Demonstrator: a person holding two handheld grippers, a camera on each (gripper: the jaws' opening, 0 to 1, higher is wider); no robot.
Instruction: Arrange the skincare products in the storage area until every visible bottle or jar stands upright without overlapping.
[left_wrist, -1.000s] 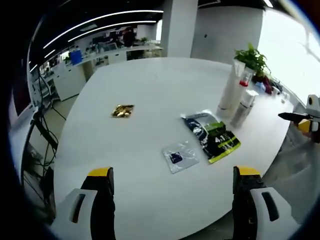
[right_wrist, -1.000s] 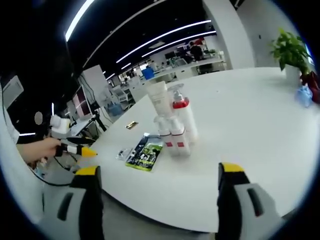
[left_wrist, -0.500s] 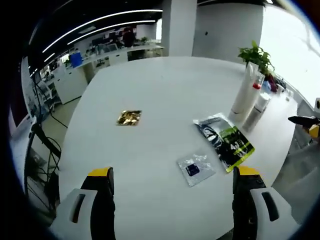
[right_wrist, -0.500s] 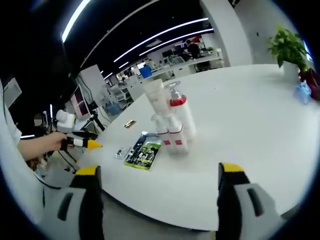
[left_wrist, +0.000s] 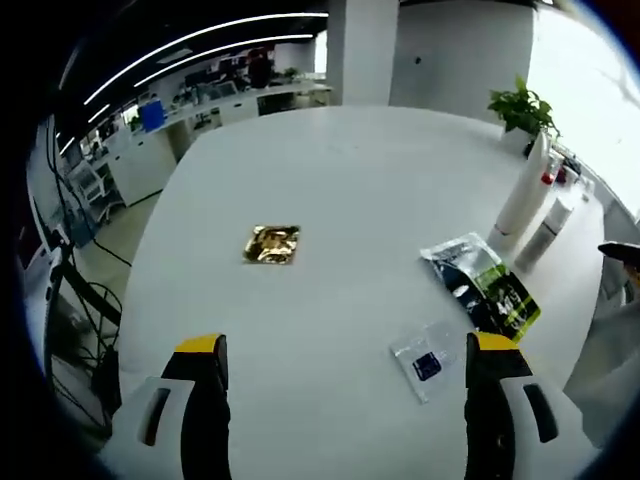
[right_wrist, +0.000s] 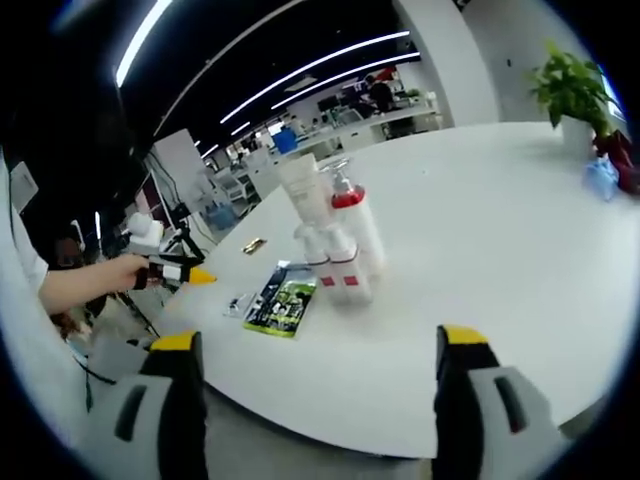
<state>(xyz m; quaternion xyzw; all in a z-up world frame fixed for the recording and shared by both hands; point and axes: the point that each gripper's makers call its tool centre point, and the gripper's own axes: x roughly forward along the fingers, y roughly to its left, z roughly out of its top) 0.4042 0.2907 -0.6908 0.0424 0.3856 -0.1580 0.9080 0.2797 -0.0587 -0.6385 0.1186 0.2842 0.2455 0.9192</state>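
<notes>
White plastic, with red bands and one red pump collar, marks the cluster of skincare bottles (right_wrist: 335, 245) standing upright on the pale surface (right_wrist: 500, 250), pressed close together so that they touch or nearly touch. In the right gripper view the cluster lies ahead of the right gripper (right_wrist: 312, 400) and a little toward its left jaw, every bottle's long axis vertical, with open tabletop between the jaws and the nearest bottle. The right gripper looks the nearer of the two, so the next reach would most likely fall to it. Its jaws stand wide apart and hold nothing. In the left gripper view the same bottles (left_wrist: 535, 200) sit far off toward the right edge, well away from the left gripper (left_wrist: 345, 400), whose jaws are likewise spread wide and empty. Beside the bottles lies a flat green-and-black pouch (right_wrist: 283, 300), then a small clear sachet (left_wrist: 428, 360), and further off a gold foil packet (left_wrist: 272, 244). A potted plant (right_wrist: 572, 95) stands at the far side.
</notes>
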